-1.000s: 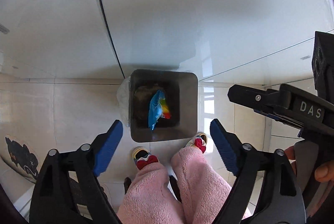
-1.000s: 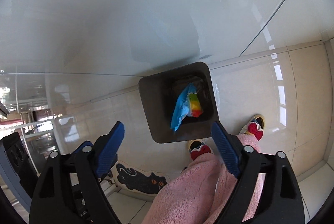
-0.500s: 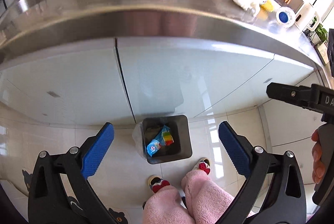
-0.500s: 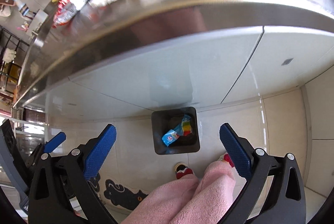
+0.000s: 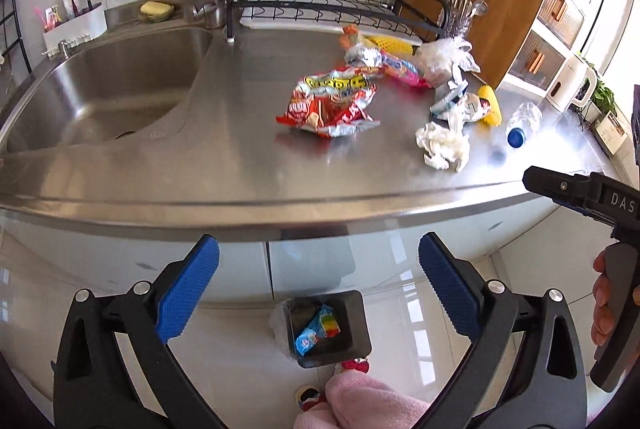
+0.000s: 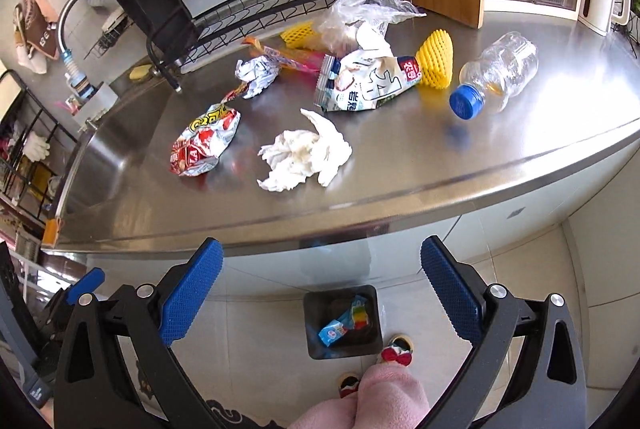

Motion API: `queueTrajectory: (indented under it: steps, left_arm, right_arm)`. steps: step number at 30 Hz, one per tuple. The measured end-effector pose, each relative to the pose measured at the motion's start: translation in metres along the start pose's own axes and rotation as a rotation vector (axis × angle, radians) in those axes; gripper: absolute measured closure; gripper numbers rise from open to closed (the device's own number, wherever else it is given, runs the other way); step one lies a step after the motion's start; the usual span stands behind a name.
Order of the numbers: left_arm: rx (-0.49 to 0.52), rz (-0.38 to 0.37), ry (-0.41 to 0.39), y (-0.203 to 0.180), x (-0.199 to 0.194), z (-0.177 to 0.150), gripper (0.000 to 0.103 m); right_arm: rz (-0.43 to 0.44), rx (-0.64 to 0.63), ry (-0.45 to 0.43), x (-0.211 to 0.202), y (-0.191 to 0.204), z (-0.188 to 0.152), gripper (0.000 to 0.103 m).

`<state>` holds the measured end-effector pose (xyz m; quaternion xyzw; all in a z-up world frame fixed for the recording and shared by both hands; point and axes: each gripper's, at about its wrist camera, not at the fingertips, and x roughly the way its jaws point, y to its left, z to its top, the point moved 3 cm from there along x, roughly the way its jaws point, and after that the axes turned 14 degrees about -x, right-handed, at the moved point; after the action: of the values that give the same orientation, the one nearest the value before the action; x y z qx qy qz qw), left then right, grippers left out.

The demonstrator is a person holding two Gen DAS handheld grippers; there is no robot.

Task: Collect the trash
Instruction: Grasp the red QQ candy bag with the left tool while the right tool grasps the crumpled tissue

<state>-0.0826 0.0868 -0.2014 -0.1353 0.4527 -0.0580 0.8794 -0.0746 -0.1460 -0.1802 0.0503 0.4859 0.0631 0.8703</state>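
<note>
hovering above the counter edge, the left gripper has its jaws spread wide with nothing between them; they have just been opening to that full spread. the right gripper is likewise released and empty. the bin stands on the floor below, against the cabinet, with a blue and rainbow wrapper already inside.

the rest of the trash lies on the steel counter, well apart from both grippers: a red snack bag, a wad of white tissue, a white pouch, a yellow foam net, a clear plastic bag and an empty bottle on its side.

all of it looks light. the tissue is soft and should squash in a pinch, so taking it across its thickest clump seems safest. the snack bag is crinkly and slippery foil; a raised crease near its middle would hold better than a flat edge. the bottle is thin, could roll or dent, and is best taken across its body beside the blue cap.
</note>
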Motion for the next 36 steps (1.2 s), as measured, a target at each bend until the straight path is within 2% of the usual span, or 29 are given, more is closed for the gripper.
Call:
queueTrajectory:
  steps: [8,12,13,15,17,21,23,29,33,34,36]
  left_arm:
    - [0.009,-0.003,-0.03,-0.007,0.014,0.041,0.008]
    - [0.047,-0.004,-0.034,-0.02,0.031,0.056,0.009]
    - [0.06,0.004,-0.036,-0.023,0.036,0.059,0.009]
    - [0.075,0.004,-0.034,-0.028,0.046,0.066,0.009]
    - [0.08,-0.001,-0.031,-0.032,0.056,0.072,0.009]
    - [0.084,0.017,-0.029,-0.033,0.076,0.086,0.009]
    - [0.092,0.023,-0.02,-0.035,0.087,0.09,0.012]
    - [0.134,0.07,0.019,-0.037,0.118,0.096,0.018]
    - [0.103,0.092,0.046,-0.029,0.131,0.099,0.024]
    - [0.096,0.091,0.054,-0.027,0.134,0.099,0.029]
    - [0.091,0.086,0.064,-0.025,0.137,0.1,0.031]
  right_arm:
    - [0.02,-0.002,-0.014,0.022,0.002,0.03,0.003]
    - [0.034,-0.027,-0.004,0.038,0.003,0.044,0.005]
    - [0.037,-0.036,-0.004,0.043,0.004,0.047,0.008]
    - [0.04,-0.056,0.011,0.053,0.004,0.052,0.02]
    - [0.042,-0.077,0.038,0.065,0.005,0.055,0.025]
    - [0.026,-0.085,0.075,0.083,0.002,0.057,0.026]
    - [0.023,-0.085,0.089,0.09,-0.001,0.056,0.028]
    - [-0.006,-0.104,0.13,0.11,-0.009,0.055,0.046]
    - [0.0,-0.095,0.119,0.112,-0.015,0.06,0.063]
    - [-0.003,-0.101,0.117,0.113,-0.016,0.061,0.065]
    - [0.003,-0.109,0.114,0.114,-0.017,0.063,0.07]
